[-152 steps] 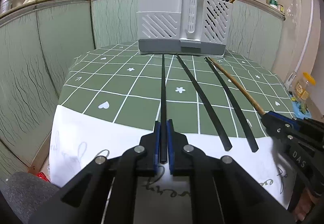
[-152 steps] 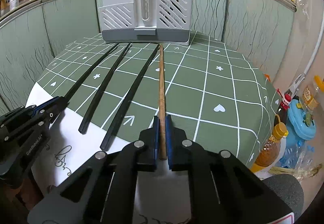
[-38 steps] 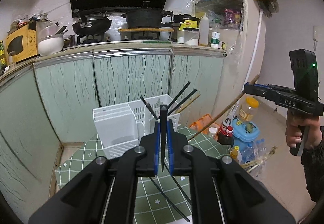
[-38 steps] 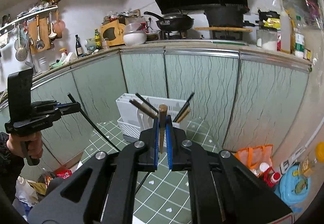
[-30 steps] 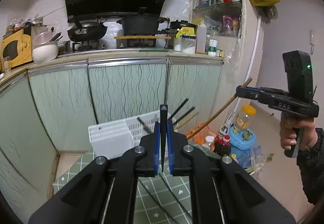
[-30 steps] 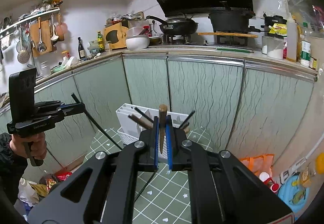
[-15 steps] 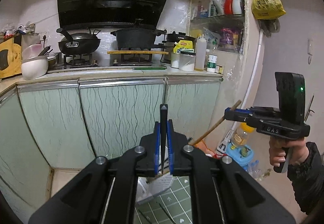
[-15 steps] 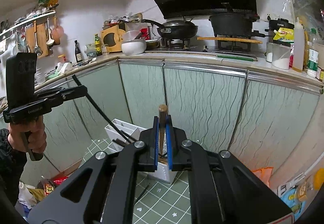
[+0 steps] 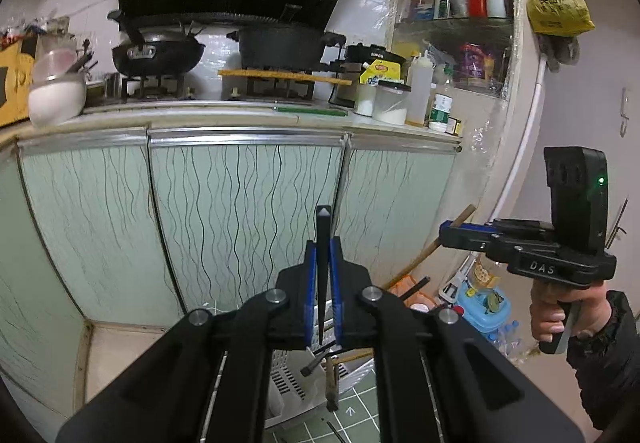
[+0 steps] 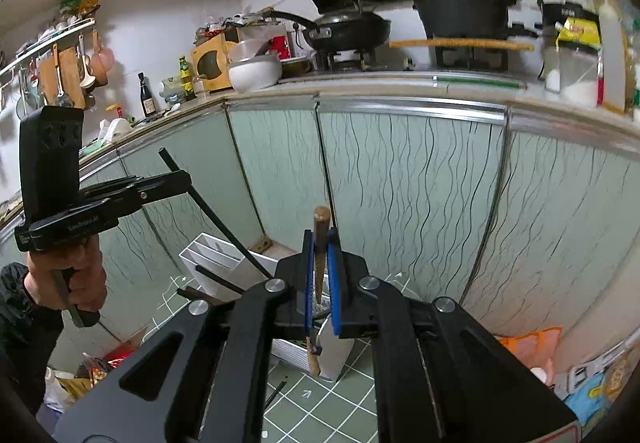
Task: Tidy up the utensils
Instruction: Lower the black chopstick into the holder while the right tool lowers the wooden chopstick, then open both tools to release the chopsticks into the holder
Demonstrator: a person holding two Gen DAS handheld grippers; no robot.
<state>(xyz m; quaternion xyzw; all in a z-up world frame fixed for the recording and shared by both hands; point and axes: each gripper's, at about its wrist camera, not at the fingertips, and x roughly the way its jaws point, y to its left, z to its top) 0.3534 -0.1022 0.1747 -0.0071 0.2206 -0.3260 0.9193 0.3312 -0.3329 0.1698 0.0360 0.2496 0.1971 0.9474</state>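
Two chopsticks are up in the air, one in each of my tongs. My left gripper [image 9: 322, 275] is pressed together on a slim black plastic chopstick [image 9: 322, 243], whose squared top pokes up above the blue pads while its shaft runs down between them toward the white slotted plastic utensil caddy [image 9: 292, 379] that sits below and just beyond the fingertips. My right gripper [image 10: 322, 275] is pinching a brown wooden chopstick [image 10: 320, 239] the same way: rounded end standing above the pads, lower length dropping past them toward the same caddy [image 10: 224, 263].

From the left wrist view, the right tool sits off to the right side, held in a hand with a dark sleeve, and the wooden stick slants down and leftward from its tip. From the right wrist view, the left tool sits off to the left, and the black stick slopes down from its tip into the caddy region; whether its end is inside a compartment I cannot tell, as my own fingers hide it.

Several other sticks, dark and wooden, already stand tilted in the caddy. Below it lies a green tablecloth with a white grid [image 10: 320, 403], and a loose black stick [image 10: 276, 393] rests there near my right tool's left finger. Behind everything stand pale green cabinet doors with wavy black lines [image 9: 240, 203].
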